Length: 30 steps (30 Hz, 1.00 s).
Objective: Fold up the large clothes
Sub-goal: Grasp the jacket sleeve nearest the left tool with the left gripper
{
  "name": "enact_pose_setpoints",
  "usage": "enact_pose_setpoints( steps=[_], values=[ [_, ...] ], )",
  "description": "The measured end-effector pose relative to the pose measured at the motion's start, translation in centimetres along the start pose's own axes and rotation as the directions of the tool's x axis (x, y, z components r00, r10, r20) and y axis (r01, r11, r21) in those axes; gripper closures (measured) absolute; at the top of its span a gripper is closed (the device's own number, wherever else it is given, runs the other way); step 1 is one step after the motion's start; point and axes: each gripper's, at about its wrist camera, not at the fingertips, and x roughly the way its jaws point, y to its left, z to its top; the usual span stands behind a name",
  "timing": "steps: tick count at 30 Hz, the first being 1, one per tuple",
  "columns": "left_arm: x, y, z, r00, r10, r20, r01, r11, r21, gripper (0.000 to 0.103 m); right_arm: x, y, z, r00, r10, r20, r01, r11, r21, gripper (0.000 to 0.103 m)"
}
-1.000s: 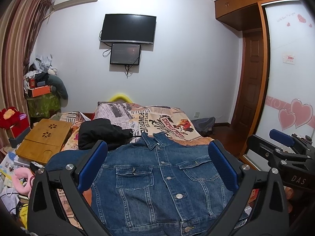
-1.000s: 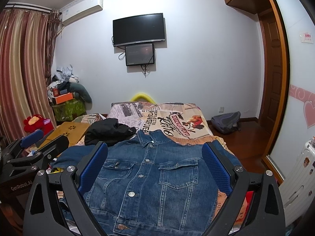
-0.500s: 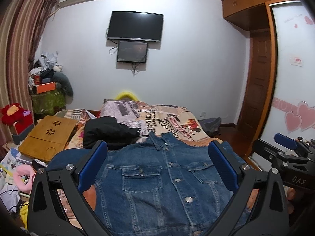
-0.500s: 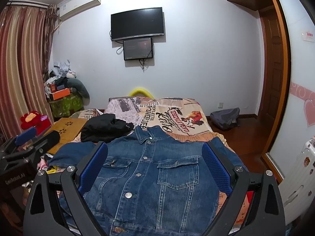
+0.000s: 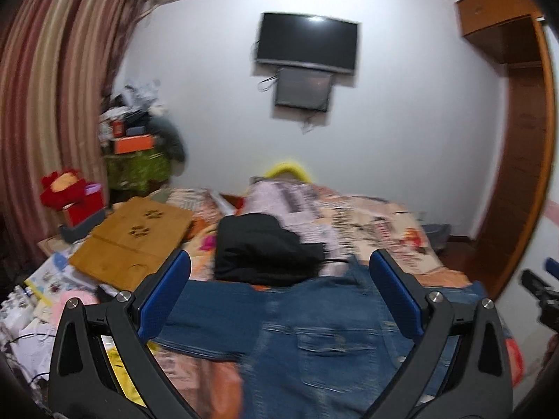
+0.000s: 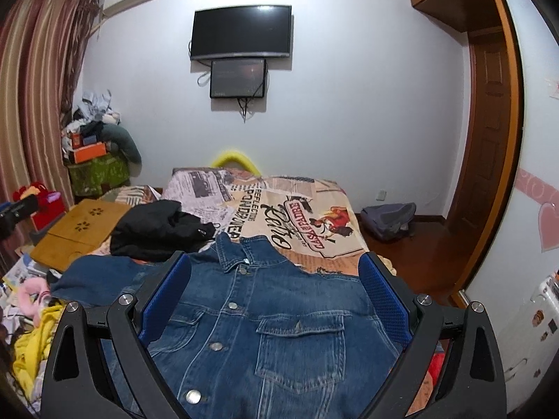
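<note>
In the blurred left wrist view, the left gripper (image 5: 279,289) hovers with its blue pads spread wide and holding nothing, above the denim jacket (image 5: 314,342) that lies flat on the bed (image 5: 384,223), one sleeve stretched out to the left and a black garment (image 5: 262,255) just beyond it. In the right wrist view, the right gripper (image 6: 274,288) is likewise spread and empty over the same jacket (image 6: 265,324), which lies buttoned, front up, collar pointing toward the wall-mounted TV (image 6: 241,31), with the black garment (image 6: 157,230) touching its left shoulder.
</note>
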Motion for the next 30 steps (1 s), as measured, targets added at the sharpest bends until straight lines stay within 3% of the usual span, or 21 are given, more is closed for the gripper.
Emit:
enact_pose_setpoints(
  steps=[4, 8, 10, 15, 19, 22, 23, 24, 28, 30],
  values=[
    [4.3, 3.6, 0.1, 0.996, 0.065, -0.067, -0.069, 0.996, -0.061, 0.0, 3.5, 0.1, 0.6, 0.999, 0.015, -0.04, -0.017, 1.0, -0.027, 0.008],
    [8.8, 8.0, -1.0, 0.979, 0.112, -0.169, -0.133, 0.984, -0.118, 0.0, 7.0, 0.7, 0.8, 0.997, 0.001, -0.079, -0.006, 0.998, -0.064, 0.008],
    [11.0, 10.1, -2.0, 0.961, 0.128, -0.243, -0.165, 0.977, -0.138, 0.0, 8.8, 1.1, 0.5, 0.992, 0.012, -0.125, -0.021, 0.997, -0.075, 0.008],
    [15.5, 16.0, -6.6, 0.899, 0.04, -0.435, -0.181, 0.94, -0.288, 0.0, 12.9, 1.6, -0.7, 0.964, 0.065, -0.259, -0.089, 0.993, -0.082, 0.008],
    [16.7, 19.7, -10.7, 0.848, -0.036, -0.528, -0.219, 0.885, -0.411, 0.002, 14.5, 2.6, -2.1, 0.944, 0.055, -0.326, -0.104, 0.985, -0.135, 0.008],
    [17.6, 21.8, -13.2, 0.808, -0.128, -0.575, -0.222, 0.838, -0.499, 0.012, 15.3, 2.9, -2.4, 0.937, 0.048, -0.345, -0.105, 0.983, -0.149, 0.008],
    [18.0, 22.5, -14.4, 0.788, -0.172, -0.592, -0.227, 0.812, -0.538, 0.014, 15.5, 2.9, -2.5, 0.935, 0.05, -0.35, -0.107, 0.983, -0.148, 0.008],
    [18.3, 23.1, -15.3, 0.777, -0.201, -0.596, -0.231, 0.79, -0.567, 0.015, 15.8, 2.9, -2.4, 0.933, 0.053, -0.355, -0.111, 0.983, -0.144, 0.008],
    [19.2, 24.5, -17.6, 0.761, -0.265, -0.592, -0.25, 0.722, -0.645, 0.028, 16.7, 2.9, -2.2, 0.928, 0.069, -0.366, -0.124, 0.984, -0.128, 0.008],
    [19.8, 25.0, -18.2, 0.771, -0.26, -0.582, -0.251, 0.715, -0.653, 0.031, 17.0, 2.8, -2.2, 0.923, 0.082, -0.375, -0.137, 0.983, -0.122, 0.008]
  ],
)
